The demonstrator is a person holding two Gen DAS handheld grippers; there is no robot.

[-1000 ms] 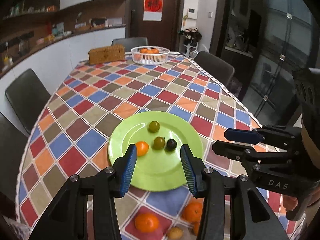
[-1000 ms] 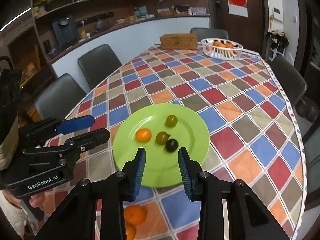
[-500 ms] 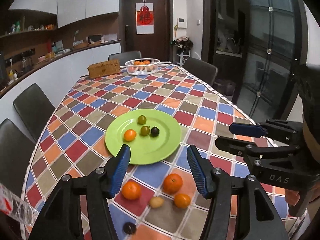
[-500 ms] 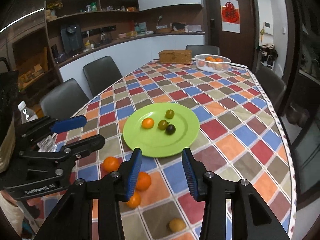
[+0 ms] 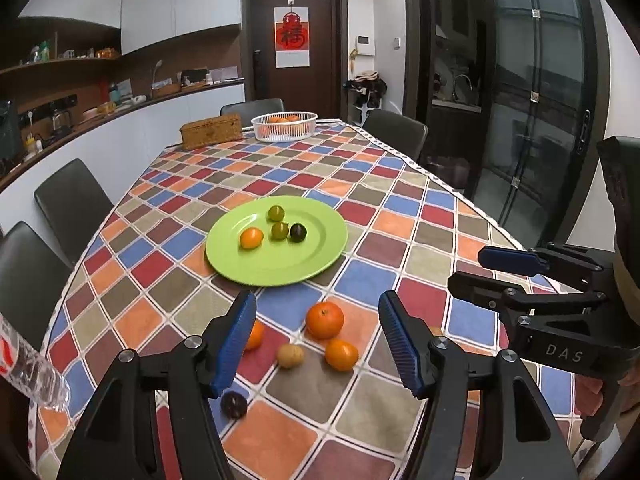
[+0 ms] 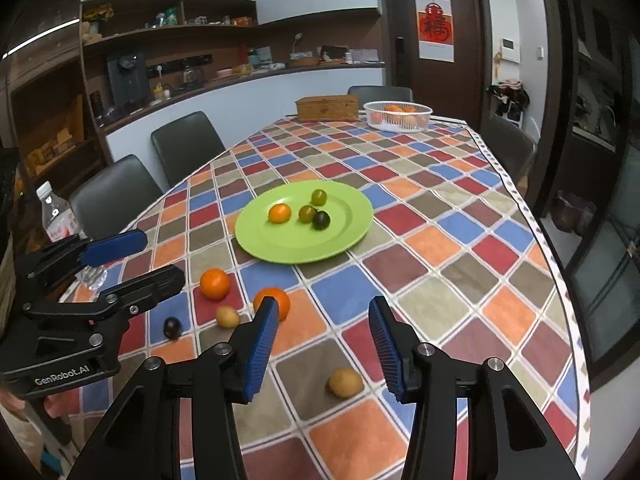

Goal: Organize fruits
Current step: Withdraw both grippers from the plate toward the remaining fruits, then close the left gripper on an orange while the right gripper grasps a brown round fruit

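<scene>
A green plate lies mid-table with one small orange fruit, two green ones and a dark one. In front of it loose fruit lies on the cloth: oranges, a tan fruit, a dark fruit and another tan fruit. My left gripper is open and empty above the loose fruit. My right gripper is open and empty, just above the lone tan fruit.
A checked cloth covers the table. A white basket of oranges and a wicker box stand at the far end. A water bottle stands at the left edge. Dark chairs surround the table.
Both grippers have pulled back and up from the plate toward the near edge, so the loose fruit has come into view. Both stay open and empty.
</scene>
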